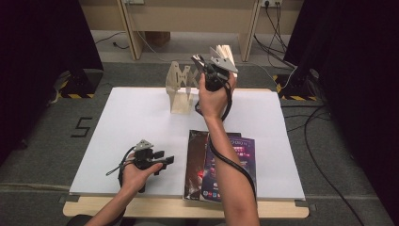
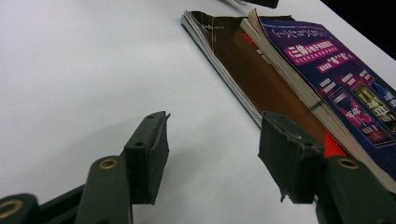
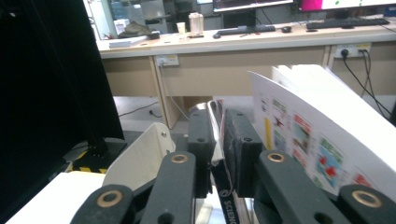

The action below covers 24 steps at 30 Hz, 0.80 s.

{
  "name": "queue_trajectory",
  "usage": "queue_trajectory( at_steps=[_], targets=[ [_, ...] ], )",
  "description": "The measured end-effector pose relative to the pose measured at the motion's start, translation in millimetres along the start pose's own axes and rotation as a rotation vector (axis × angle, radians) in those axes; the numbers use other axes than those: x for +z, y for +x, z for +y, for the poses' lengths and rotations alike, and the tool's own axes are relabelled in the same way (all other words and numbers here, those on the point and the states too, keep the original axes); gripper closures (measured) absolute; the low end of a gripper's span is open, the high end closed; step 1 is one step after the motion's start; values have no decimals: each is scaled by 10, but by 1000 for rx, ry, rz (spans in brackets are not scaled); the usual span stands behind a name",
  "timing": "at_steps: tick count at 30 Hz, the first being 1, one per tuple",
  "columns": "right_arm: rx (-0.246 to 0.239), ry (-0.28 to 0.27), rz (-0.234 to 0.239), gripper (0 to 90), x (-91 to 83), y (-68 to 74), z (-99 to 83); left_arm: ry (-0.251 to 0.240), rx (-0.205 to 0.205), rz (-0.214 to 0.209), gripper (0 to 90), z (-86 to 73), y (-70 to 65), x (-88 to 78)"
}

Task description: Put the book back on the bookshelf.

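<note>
Aloft, right gripper [image 3: 217, 154] fingers clenched on a magazine [image 3: 322, 154] above the wooden rack [image 1: 181, 92]; left gripper [image 2: 212, 158] fingers released over the surface [image 1: 136, 122].

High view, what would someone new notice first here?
The raised right gripper stands out, its fingers shut on a magazine whose pages fan open above the pale wooden rack at the table's far edge. Nearer, two magazines lie overlapped on the white table, with the left gripper open beside them.
</note>
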State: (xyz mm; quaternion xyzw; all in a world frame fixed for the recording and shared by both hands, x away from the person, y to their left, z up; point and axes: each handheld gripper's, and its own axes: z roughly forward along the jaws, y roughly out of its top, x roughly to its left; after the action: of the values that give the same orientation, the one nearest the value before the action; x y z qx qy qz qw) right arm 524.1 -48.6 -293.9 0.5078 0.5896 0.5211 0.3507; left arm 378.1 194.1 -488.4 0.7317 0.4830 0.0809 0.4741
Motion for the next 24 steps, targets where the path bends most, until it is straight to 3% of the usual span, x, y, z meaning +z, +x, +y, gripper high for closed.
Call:
queue_trajectory(
  at_steps=[13, 24],
  targets=[
    [2, 129, 24, 752, -73, -188, 8, -1, 1, 1, 413, 2, -4, 4],
    [-70, 241, 25, 738, -50, -253, 34, -1, 2, -5, 413, 0, -13, 12]
  ],
)
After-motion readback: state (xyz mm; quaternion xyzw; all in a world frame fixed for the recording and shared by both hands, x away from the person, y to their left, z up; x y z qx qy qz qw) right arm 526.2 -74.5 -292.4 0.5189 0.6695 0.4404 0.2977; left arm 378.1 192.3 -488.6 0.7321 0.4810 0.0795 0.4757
